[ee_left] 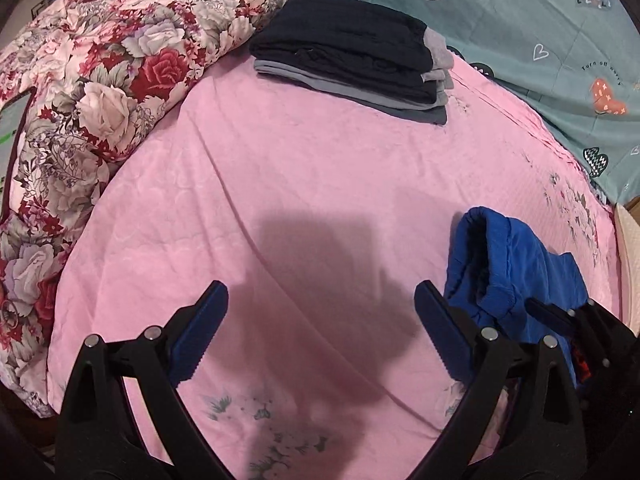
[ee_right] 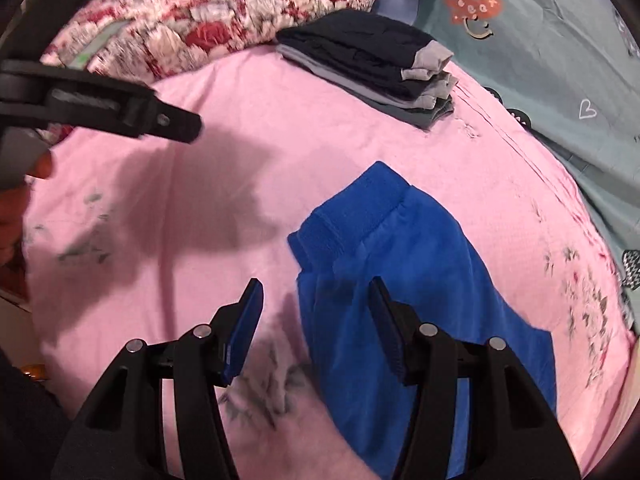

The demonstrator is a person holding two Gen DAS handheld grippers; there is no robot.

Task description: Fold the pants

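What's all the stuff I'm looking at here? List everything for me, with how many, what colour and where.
Blue pants: one, bright blue, lying on the pink sheet, near right.
Folded clothes: one stack, dark navy and grey, far side of the pink sheet.
Pink sheet: one, pink with faint flower prints, covering the middle of the bed.
Flowered quilt: one, red, pink and white roses, bunched along the left.
Teal cover: one, grey-green with hearts, far right.
Left tool: one, black with blue pads, open, above bare pink sheet.
Right tool: one, black with blue pads, open, at the left edge of the blue pants.
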